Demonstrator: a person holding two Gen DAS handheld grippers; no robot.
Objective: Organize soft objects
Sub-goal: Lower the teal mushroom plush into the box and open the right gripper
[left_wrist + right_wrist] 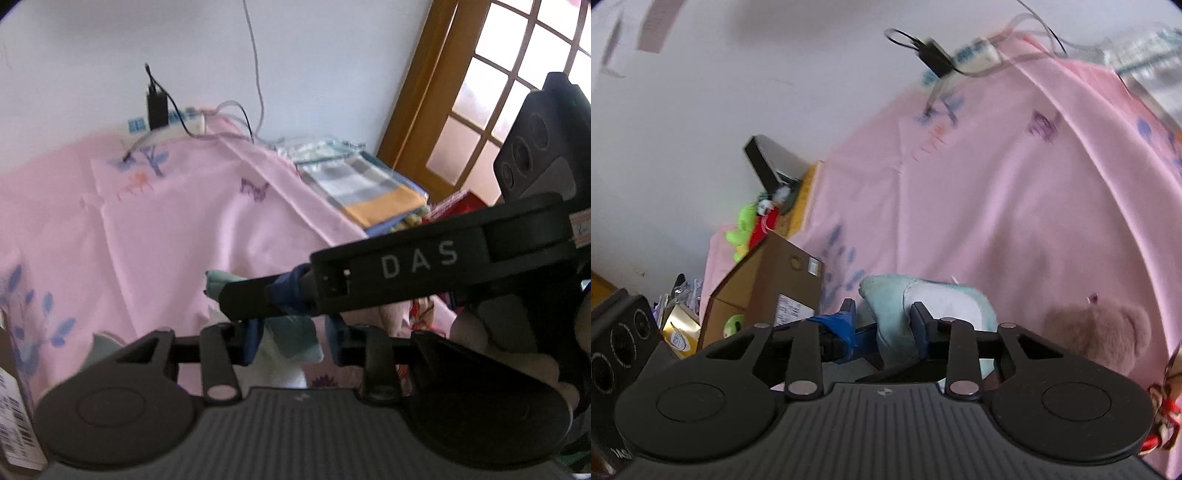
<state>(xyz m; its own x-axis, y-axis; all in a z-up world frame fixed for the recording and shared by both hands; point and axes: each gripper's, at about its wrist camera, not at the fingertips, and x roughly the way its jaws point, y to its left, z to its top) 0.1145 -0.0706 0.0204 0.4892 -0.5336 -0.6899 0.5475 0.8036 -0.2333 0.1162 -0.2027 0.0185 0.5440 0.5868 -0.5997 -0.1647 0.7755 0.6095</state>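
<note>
The pink bedsheet (1015,206), printed with small animals and leaves, covered the bed that served as my work surface, so that soft items could lie anywhere on it without sliding. At its far right edge lay a stack of folded cloths (369,192), the topmost checked grey with an orange band, presumably an already ordered group kept clear of the loose toys. A brown cardboard box (764,291) stood at the left side of the bed, with green and red plush items (753,229) beyond it; I judged it a likely container, though nothing confirmed this. A brown teddy bear (1100,332) rested on the sheet just right of my grippers, not yet handled. The task's object in hand, a pale teal and white plush toy (923,306), sat low at the near middle of the sheet, between both tools. My right gripper (882,325) had its blue pads on either side of a teal fold of the toy and appeared clenched on it. My left gripper (291,339) likewise appeared to pinch a teal corner of the same toy, the right tool's finger crossing above it. Two grips on one limp body seemed meant to keep it from sagging when lifted.
</note>
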